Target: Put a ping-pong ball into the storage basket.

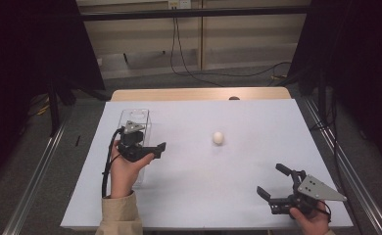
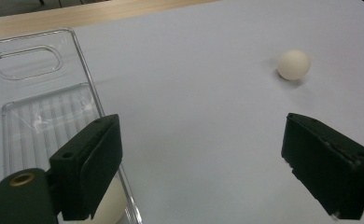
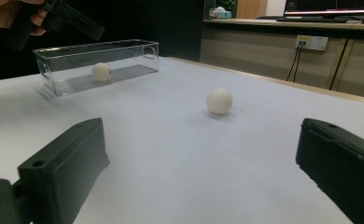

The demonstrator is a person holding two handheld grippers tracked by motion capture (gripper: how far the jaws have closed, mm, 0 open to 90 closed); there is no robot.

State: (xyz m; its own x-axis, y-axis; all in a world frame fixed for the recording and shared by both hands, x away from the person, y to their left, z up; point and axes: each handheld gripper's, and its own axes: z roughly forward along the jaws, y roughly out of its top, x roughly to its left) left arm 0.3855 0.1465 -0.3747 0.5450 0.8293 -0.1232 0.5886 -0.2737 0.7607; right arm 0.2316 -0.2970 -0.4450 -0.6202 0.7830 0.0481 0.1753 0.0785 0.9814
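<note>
A clear plastic box (image 1: 141, 116) stands on the left of the white table sheet. One white ball (image 3: 101, 71) lies inside it, seen also as a pale ball (image 2: 111, 205) just under the left jaw. My left gripper (image 1: 147, 139) hovers over the box's near end, open, with nothing between its jaws (image 2: 199, 140). A second white ball (image 1: 218, 137) rests loose on the sheet near the middle, to the right of the box (image 2: 40, 84). My right gripper (image 1: 270, 179) sits low at the front right, open and empty, facing that loose ball (image 3: 219, 101).
The white sheet (image 1: 203, 196) covers a wooden table whose far edge (image 1: 199, 93) shows beyond it. Metal rails (image 1: 37, 166) run along both sides on the floor. Cables (image 1: 189, 68) hang against the back wall. Dark curtains stand at left and right.
</note>
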